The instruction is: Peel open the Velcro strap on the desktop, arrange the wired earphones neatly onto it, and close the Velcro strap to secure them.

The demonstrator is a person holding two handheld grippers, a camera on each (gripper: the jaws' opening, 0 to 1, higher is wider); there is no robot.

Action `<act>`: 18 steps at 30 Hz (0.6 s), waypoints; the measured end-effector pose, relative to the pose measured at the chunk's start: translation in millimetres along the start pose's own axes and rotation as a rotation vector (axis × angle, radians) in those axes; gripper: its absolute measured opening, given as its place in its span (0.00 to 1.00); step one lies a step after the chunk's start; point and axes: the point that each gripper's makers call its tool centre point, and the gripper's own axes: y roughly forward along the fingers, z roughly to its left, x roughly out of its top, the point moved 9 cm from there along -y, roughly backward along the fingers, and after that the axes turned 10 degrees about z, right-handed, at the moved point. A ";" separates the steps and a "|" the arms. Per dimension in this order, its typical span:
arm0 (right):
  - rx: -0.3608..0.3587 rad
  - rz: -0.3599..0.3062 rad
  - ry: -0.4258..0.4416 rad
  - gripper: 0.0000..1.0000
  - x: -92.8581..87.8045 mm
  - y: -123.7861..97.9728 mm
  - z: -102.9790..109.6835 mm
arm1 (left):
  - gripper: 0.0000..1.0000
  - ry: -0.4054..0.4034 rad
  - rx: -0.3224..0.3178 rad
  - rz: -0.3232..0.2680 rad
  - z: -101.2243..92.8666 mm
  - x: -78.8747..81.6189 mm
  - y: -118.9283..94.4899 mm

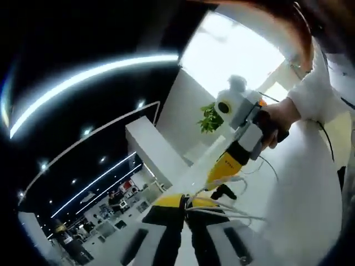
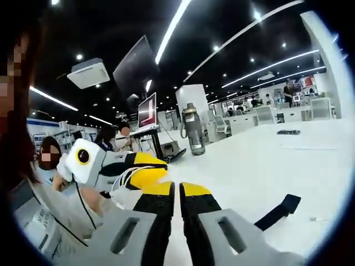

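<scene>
In the left gripper view my left gripper (image 1: 186, 204) is shut, and the white earphone wires (image 1: 224, 209) fan out to the right from between its yellow tips. Just beyond, a hand (image 1: 280, 119) holds my right gripper (image 1: 224, 191), tips down over the white desk, with a thin wire loop beside it. In the right gripper view my right gripper (image 2: 178, 194) has its jaws together and nothing shows between them. My left gripper (image 2: 145, 176) lies close at its left, with a white wire loop (image 2: 117, 191) under it. The black Velcro strap (image 2: 279, 211) lies flat on the desk to the right.
A dark water bottle (image 2: 194, 130) stands at the far side of the white desk (image 2: 260, 166), with a monitor on a stand (image 2: 147, 111) to its left. People sit behind at the left. A green plant (image 1: 211, 118) stands beyond the desk's edge.
</scene>
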 end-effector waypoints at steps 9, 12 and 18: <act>-0.215 0.043 -0.266 0.15 4.8 -70.6 -2.0 | 0.06 -0.008 0.027 0.045 6.5 -3.2 6.8; -0.262 0.003 -0.200 0.16 -1.2 -88.8 -10.4 | 0.06 -0.030 0.034 0.056 7.1 -6.4 10.7; -0.261 0.095 0.019 0.15 -34.5 -87.6 -22.0 | 0.06 -0.044 0.065 0.058 7.8 -5.7 17.2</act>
